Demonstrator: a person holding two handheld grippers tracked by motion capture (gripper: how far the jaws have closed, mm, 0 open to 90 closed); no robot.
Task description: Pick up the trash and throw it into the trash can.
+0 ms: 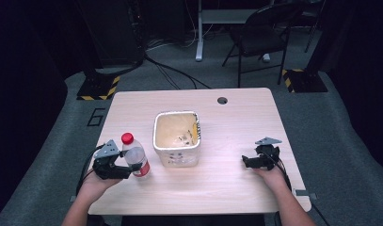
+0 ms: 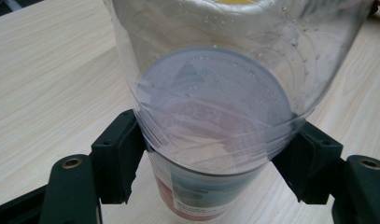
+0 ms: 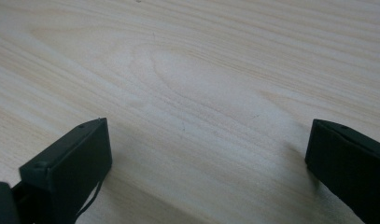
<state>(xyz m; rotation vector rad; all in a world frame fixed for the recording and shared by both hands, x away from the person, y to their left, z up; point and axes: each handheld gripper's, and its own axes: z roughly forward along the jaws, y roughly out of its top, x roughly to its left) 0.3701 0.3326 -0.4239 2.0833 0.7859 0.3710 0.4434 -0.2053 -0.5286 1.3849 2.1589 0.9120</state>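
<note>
The bottle (image 1: 135,160) is gripped upright at the table's (image 1: 236,183) near left by the left gripper (image 1: 128,168), both jaws pressed against its clear wall (seen close in the left gripper view). The tub (image 1: 177,138) stands just to its right, so any pour is judged to tip rightward. The right gripper (image 1: 245,161) is held spread and empty, well apart.

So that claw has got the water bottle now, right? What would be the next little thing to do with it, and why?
Probably lift the bottle a little, straight up. The left claw has its jaws pressed against the bottle's clear sides, so the grip looks set, and the white tub stands open close beside it. The right claw is open above bare table.
</note>
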